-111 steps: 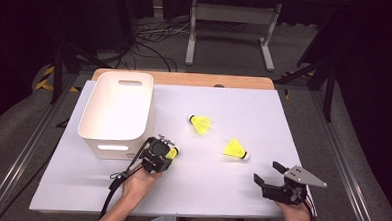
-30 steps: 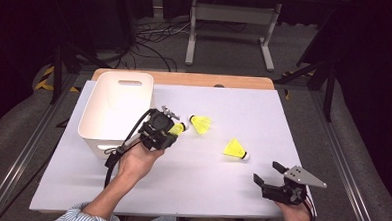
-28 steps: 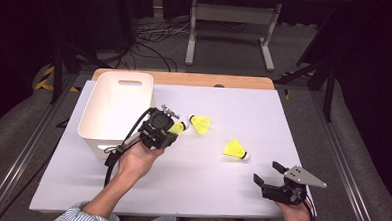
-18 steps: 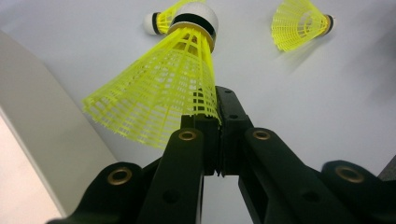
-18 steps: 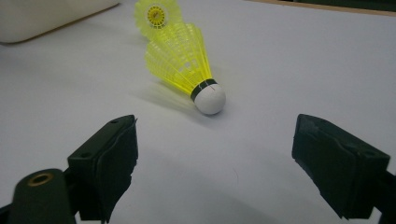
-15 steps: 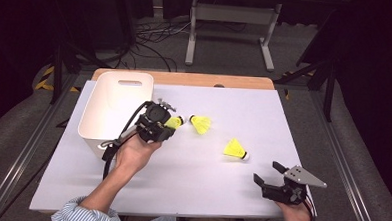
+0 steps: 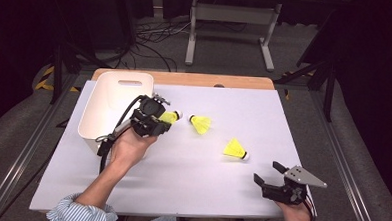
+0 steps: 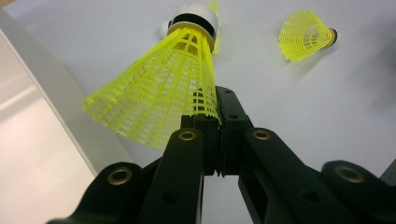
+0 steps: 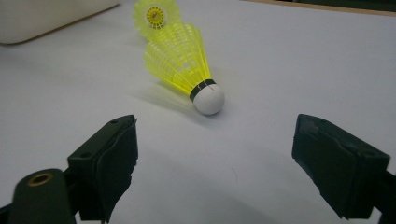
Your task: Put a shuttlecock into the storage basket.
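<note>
High view footage shows a white bin (image 7: 115, 109) standing at the far left of the counter (image 7: 190, 185), which is covered by a pale sheet. What can be seen of its inside is bare white wall and floor; the near corner is hidden behind the left gripper (image 7: 159, 120), so its contents there cannot be told.

A yellow shuttlecock (image 7: 170, 116) is pinched by the left gripper, whose jaws are pressed together on the edge of the plastic skirt. It is held above the counter just beside the bin's right wall, outside the rim, with its white cork pointed away from the bin. In the left gripper view the same shuttlecock (image 8: 163, 93) is seen rising from the closed jaws, cork uppermost, with the bin's wall (image 8: 42, 121) close at the left.

Two more shuttlecocks lie on the counter, outside any container: a second shuttlecock (image 7: 200, 123) near the held one, and a third shuttlecock (image 7: 235, 149) further right, toward the near edge.

The right gripper (image 7: 271, 175) is held low at the near right of the counter, its jaws spread wide with nothing between them. In the right gripper view the third shuttlecock (image 9: 184, 65) is seen lying ahead of the open jaws, cork toward the camera.
</note>
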